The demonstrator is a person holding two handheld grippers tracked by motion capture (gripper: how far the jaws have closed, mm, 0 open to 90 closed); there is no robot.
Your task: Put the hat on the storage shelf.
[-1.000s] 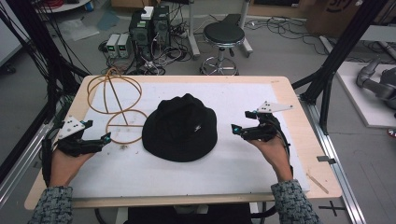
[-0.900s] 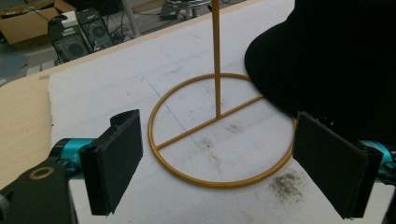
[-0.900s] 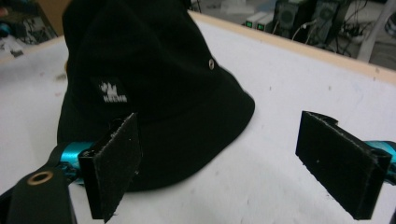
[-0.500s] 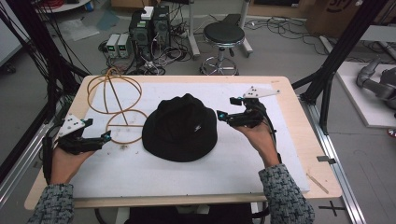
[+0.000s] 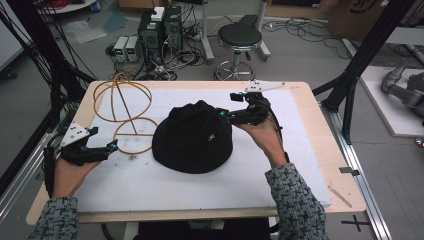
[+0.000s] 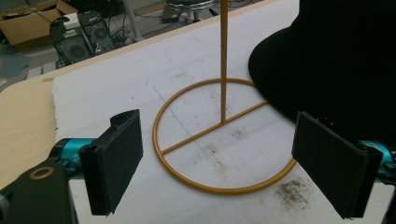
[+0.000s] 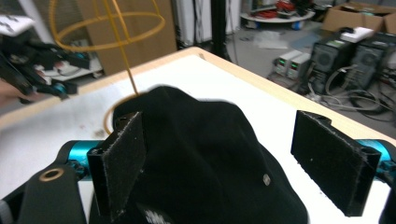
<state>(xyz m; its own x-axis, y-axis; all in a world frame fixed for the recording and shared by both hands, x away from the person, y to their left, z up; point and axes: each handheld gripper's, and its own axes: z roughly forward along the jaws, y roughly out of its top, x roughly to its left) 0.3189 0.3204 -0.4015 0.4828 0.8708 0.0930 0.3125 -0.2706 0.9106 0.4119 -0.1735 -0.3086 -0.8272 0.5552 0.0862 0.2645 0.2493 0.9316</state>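
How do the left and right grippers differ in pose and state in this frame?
The left gripper sits by the table's near-left edge beside the orange wire stand, apart from the black hat; the right gripper has its jaws astride the hat's crown. Both are open, gripping nothing.

high view: fixed above the person's side, looking forward and down over the whole table.
left gripper view: low, close, facing the wire stand base near the table's left edge.
right gripper view: low, close above the black hat, facing the left edge.
shared: hat, stand.
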